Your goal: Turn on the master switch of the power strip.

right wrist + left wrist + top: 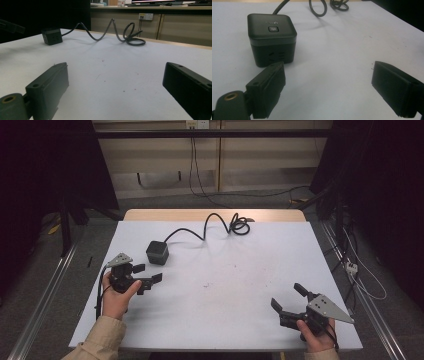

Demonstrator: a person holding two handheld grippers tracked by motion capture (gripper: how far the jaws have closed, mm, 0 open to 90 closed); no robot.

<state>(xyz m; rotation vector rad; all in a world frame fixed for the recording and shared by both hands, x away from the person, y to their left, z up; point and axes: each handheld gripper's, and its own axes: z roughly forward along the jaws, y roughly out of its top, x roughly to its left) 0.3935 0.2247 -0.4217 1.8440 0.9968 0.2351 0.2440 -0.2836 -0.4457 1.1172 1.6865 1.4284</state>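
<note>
A small black cube-shaped power block (157, 252) with a button on top sits on the white table (220, 285), left of centre. Its black cable (220, 225) loops away to the far edge. My left gripper (148, 275) is open just in front of the cube, a little to its left, with nothing between the jaws. In the left gripper view the cube (272, 37) stands just past the left jaw, and the gripper (328, 82) gapes wide. My right gripper (289, 297) is open near the front right corner, empty; its own view shows the gripper (115, 85), the cube (52, 36) and the coiled cable (130, 35) far off.
The table's wooden far edge (215, 214) lies beyond the white mat. Cables (357, 270) trail on the floor to the right. Dark curtains flank both sides. A wall with sockets (146, 16) lies behind the table.
</note>
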